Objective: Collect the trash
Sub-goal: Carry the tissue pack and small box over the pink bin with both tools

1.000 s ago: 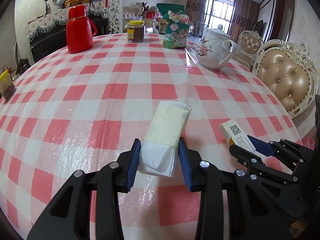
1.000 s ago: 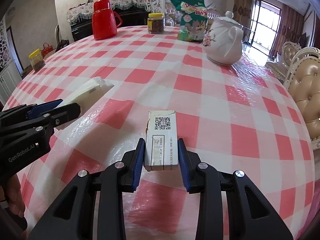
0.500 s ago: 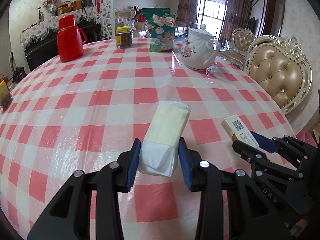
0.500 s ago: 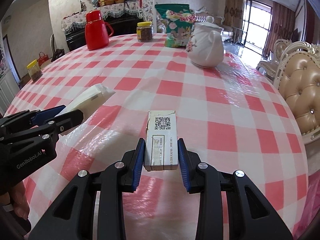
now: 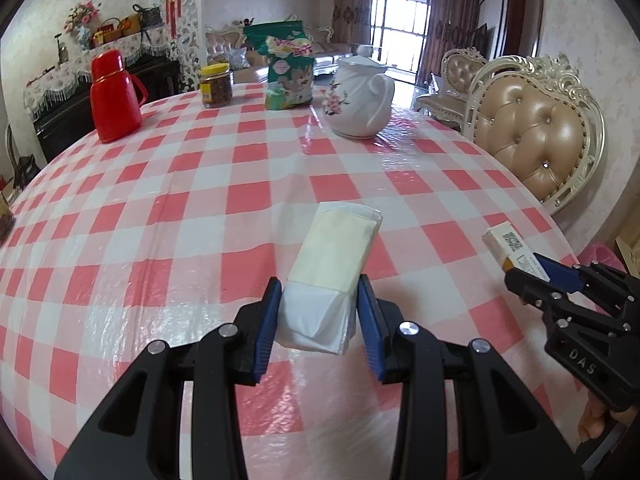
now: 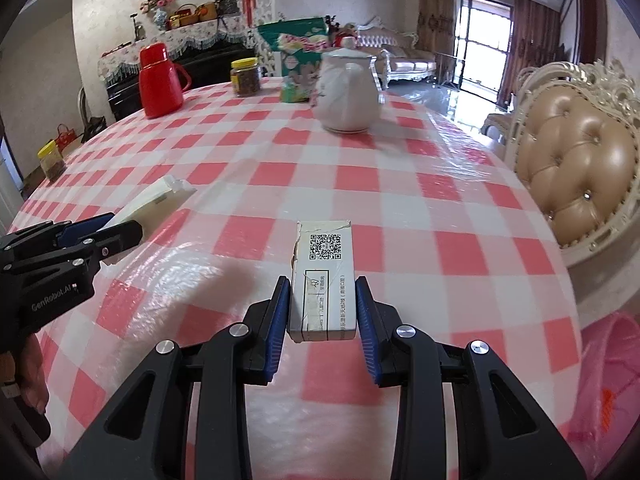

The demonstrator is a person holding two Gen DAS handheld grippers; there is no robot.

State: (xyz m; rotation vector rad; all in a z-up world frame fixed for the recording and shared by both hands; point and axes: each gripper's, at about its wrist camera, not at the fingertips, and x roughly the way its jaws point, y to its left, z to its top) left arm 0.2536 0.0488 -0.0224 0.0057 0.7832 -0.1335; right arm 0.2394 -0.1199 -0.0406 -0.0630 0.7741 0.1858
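A furnished living room surrounds a round table [image 5: 192, 184] under a red-and-white checked cloth covered in clear plastic. At its far side stand a red thermos [image 5: 114, 98], a yellow-lidded jar [image 5: 216, 86], a green snack bag [image 5: 288, 68] and a white floral teapot [image 5: 360, 100]. The left gripper [image 5: 318, 312] is clamped on a tissue pack [image 5: 332, 264], its blue pads pressing the wrapped white end, the pack raised above the cloth. The right gripper [image 6: 322, 310] is clamped on a small white carton [image 6: 324, 276] printed with a QR code, also lifted off the table. A tufted beige chair [image 6: 580, 176] stands at the right, with something pink [image 6: 616, 364] below the table edge
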